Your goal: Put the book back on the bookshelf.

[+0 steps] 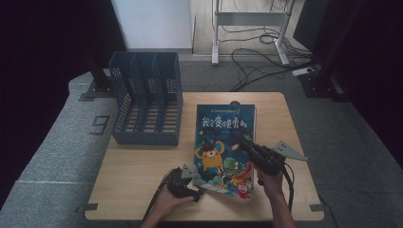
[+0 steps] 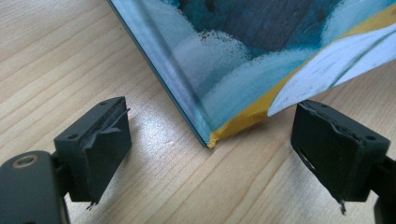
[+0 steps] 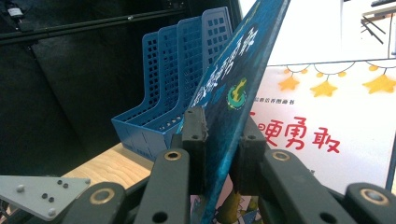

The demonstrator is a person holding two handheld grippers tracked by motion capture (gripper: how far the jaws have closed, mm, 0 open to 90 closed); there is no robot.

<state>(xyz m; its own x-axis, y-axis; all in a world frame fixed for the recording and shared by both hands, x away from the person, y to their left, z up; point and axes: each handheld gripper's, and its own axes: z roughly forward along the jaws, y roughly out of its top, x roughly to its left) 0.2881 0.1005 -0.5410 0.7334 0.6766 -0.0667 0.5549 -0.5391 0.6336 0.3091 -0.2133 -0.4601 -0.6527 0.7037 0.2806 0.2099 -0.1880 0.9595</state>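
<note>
The high view looks forward and down from above the person's side, taking in the whole wooden table point(image 1: 138, 180). The left gripper view sits low, very close to the picture book's point(image 2: 243, 60) corner. The right gripper view (tilted upward) faces the blue file rack point(image 3: 182, 79) past the book's cover; all three share the book.

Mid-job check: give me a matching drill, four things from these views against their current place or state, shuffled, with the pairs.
1. left gripper
2. right gripper
3. file rack
4. front cover

a. lifted off the white first page
b. blue, at the table's far left
c. jaws open either side of the book's corner
d. jaws shut on the cover's edge

Pairs: 1-c, 2-d, 3-b, 4-a
</note>
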